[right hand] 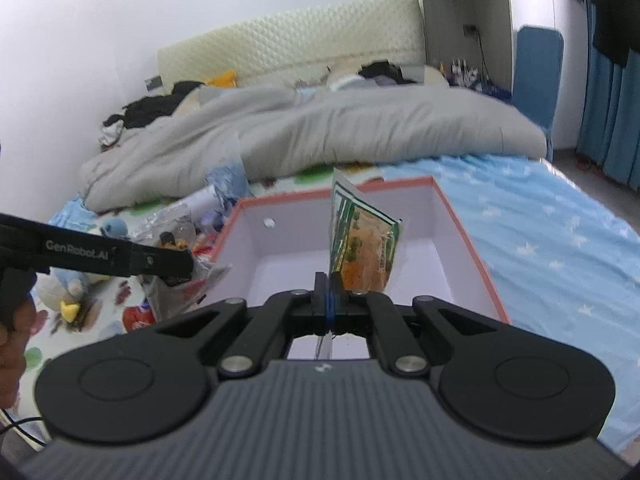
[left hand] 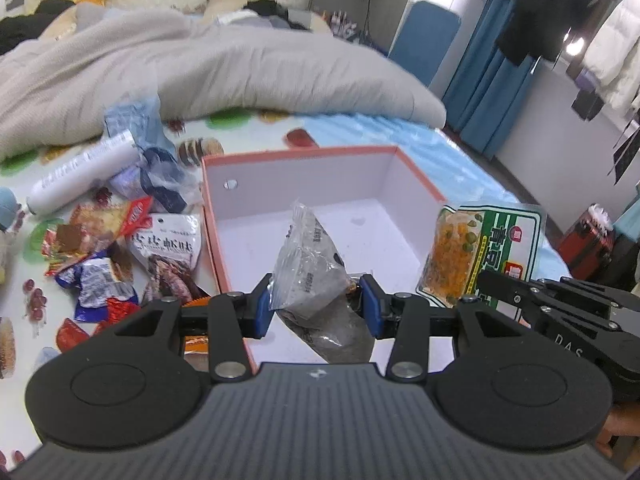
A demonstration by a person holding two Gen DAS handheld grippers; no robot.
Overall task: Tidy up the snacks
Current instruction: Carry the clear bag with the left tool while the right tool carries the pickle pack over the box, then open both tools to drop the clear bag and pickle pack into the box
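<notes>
An open box with orange rim and white inside stands on the bed, also in the right wrist view as the box. My left gripper is shut on a clear grey snack bag, held above the box's near edge. My right gripper is shut on a green and orange snack packet, held upright over the box. That packet and the right gripper's black body show at the right of the left wrist view. The left gripper's arm crosses the left of the right wrist view.
Several loose snack packets and a white tube lie left of the box on a patterned mat. A grey duvet is heaped behind. Blue starred sheet lies right of the box. Plush toys sit at the left.
</notes>
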